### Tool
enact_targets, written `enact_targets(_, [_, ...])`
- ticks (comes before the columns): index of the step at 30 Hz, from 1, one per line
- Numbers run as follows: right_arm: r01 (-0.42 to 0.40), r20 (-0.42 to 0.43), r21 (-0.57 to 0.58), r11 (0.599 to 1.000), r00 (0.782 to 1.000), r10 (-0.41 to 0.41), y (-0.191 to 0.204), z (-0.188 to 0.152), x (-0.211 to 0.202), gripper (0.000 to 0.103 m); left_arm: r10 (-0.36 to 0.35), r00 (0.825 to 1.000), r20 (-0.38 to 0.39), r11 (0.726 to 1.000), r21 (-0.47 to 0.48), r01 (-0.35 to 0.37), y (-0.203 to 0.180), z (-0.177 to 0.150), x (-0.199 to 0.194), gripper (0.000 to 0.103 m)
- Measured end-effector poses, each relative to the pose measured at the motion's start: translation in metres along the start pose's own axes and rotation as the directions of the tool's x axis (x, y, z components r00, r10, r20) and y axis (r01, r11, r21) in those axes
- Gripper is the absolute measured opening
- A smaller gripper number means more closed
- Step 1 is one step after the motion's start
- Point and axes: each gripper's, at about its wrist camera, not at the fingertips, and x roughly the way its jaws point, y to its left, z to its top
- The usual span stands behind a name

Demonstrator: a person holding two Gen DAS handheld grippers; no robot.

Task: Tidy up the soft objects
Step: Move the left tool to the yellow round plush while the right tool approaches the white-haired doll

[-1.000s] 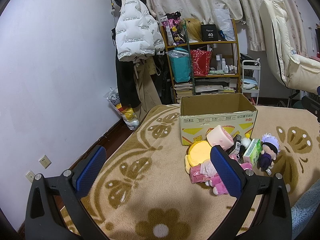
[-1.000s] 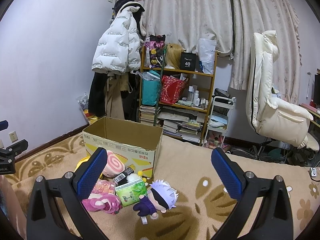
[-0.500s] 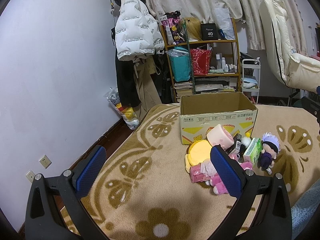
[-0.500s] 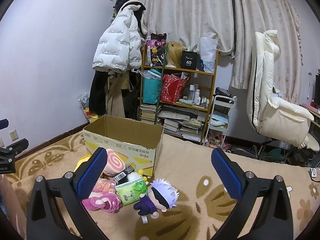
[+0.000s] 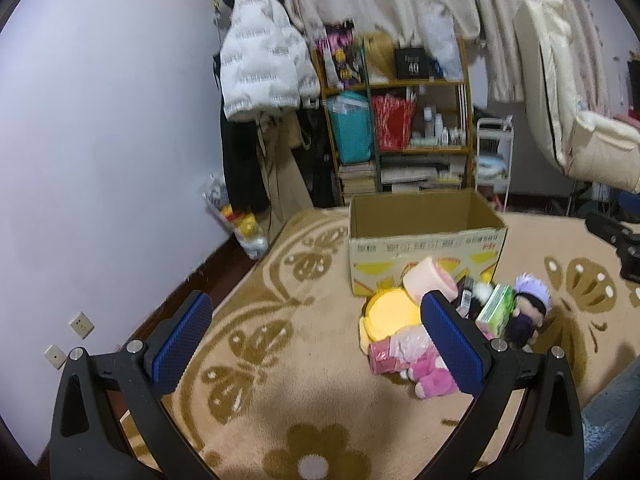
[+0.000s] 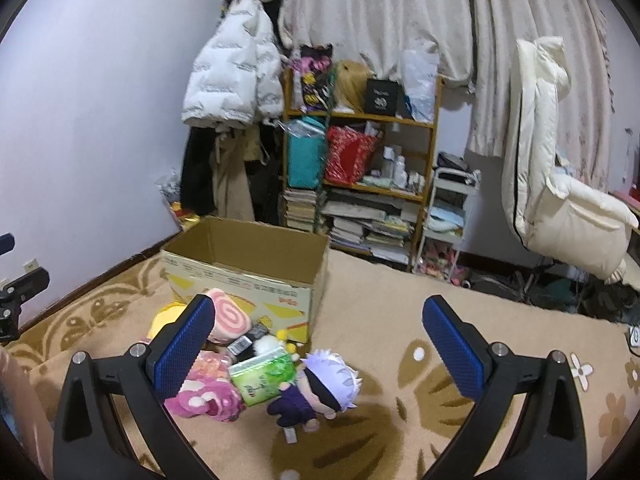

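An open cardboard box [image 5: 424, 236] [image 6: 244, 268] stands on the patterned rug. In front of it lies a pile: a pink roll-cake plush [image 6: 226, 314] [image 5: 430, 280], a yellow round cushion [image 5: 390, 316], a pink plush [image 6: 204, 398] [image 5: 434, 376], a green tissue pack [image 6: 262, 376] [image 5: 496, 310] and a white-haired doll in dark clothes [image 6: 320, 386] [image 5: 526, 312]. My left gripper [image 5: 316, 344] is open and empty, left of the pile. My right gripper [image 6: 320, 350] is open and empty, above the doll.
A shelf [image 6: 360, 172] full of books and bags stands behind the box. A white jacket [image 6: 232, 76] hangs to its left. A cream recliner [image 6: 560, 200] is at the right. The wall [image 5: 100, 160] runs along the rug's left edge.
Both grippers have tilted down and moved slightly toward the pile. The right gripper has come closer over the doll. Jaws stay open.
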Motion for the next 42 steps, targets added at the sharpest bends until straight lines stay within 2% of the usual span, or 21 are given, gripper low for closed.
enact_targets(11, [-0.008, -0.159, 0.077, 0.997, 0.987, 0.021, -0.023, -0.006, 0.048, 0.103, -0.021, 0.995, -0.103, 1.0, 0.001, 0.021, -0.015, 0.019, 0.059, 0.103])
enact_targets(17, [-0.001, -0.244, 0.143, 0.99, 0.969, 0.036, -0.039, -0.01, 0.074, 0.103, -0.058, 0.984, -0.17, 0.998, 0.014, 0.061, -0.027, 0.028, 0.102, 0.103])
enact_targets(24, [-0.017, -0.307, 0.247, 0.969, 0.947, 0.095, -0.052, -0.019, 0.108, 0.103, -0.069, 0.977, -0.204, 0.997, 0.023, 0.075, -0.045, 0.03, 0.141, 0.103])
enact_targets(29, [-0.006, -0.367, 0.24, 0.971, 0.925, 0.096, -0.049, -0.03, 0.131, 0.103, -0.071, 0.969, -0.236, 0.995, 0.051, 0.085, -0.058, 0.017, 0.165, 0.103])
enact_targets(38, [-0.014, -0.445, 0.25, 0.968, 0.886, 0.127, -0.041, -0.044, 0.159, 0.103, -0.099, 0.934, -0.344, 0.993, 0.033, 0.118, -0.066, -0.008, 0.2, 0.103])
enact_targets(42, [-0.01, -0.494, 0.267, 0.964, 0.857, 0.146, -0.039, -0.056, 0.169, 0.102, -0.111, 0.916, -0.384, 0.992, 0.015, 0.127, -0.067, -0.017, 0.212, 0.103])
